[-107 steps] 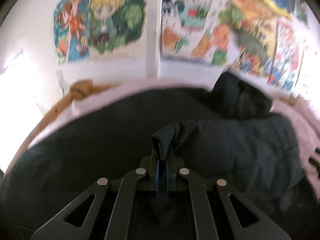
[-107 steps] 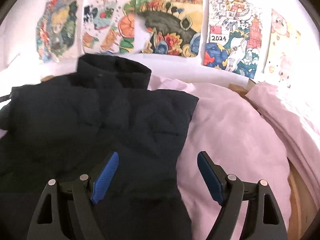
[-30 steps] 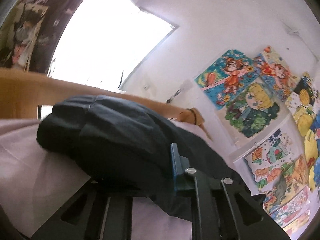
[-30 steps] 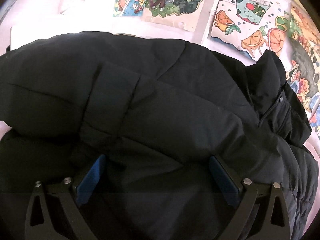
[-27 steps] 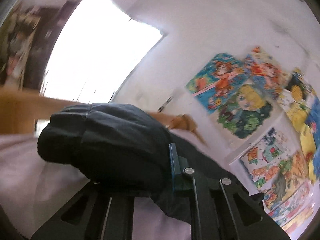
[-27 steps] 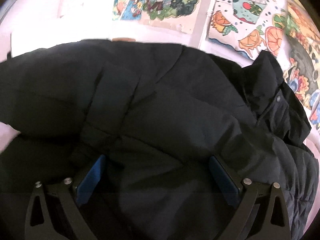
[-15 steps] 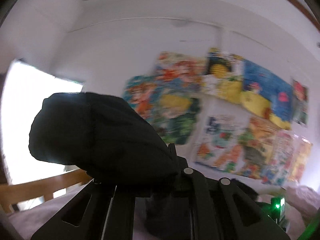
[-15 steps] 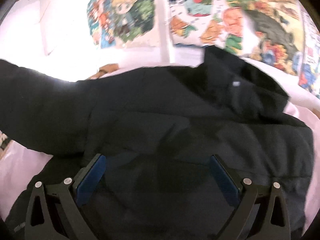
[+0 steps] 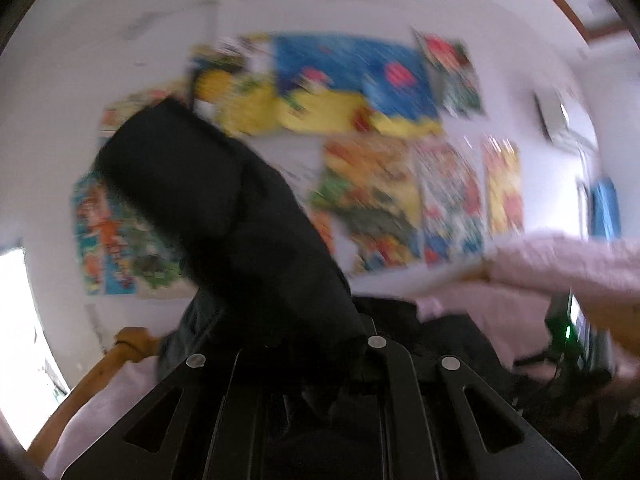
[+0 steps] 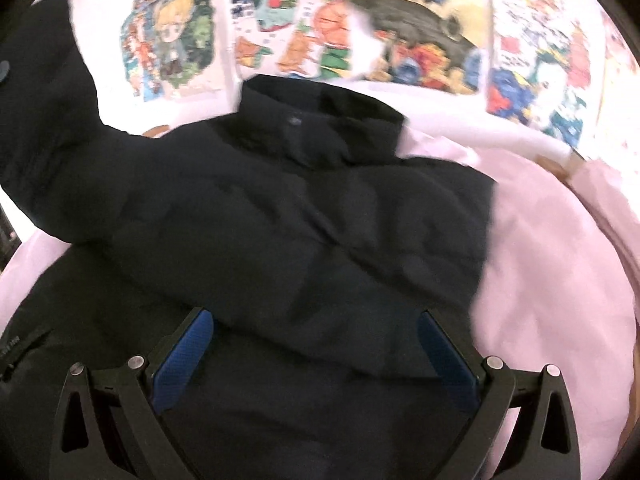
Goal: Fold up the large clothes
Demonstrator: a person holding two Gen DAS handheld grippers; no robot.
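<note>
A poster-covered wall (image 10: 360, 32) backs a pink-sheeted bed (image 10: 552, 280) bearing 1 black jacket (image 10: 312, 216). The left gripper (image 9: 320, 364) pinches its raised sleeve (image 9: 224, 208); the right gripper (image 10: 316, 344) hangs wide above the jacket's body.

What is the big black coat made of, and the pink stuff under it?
The black coat looks like a puffy padded jacket with a smooth, matte shell, probably nylon or polyester: it lies in soft, thick bulges with stitched seams. The pink sheet under it looks like soft woven cloth, maybe cotton: dull and gently wrinkled. The blur leaves both uncertain.
</note>
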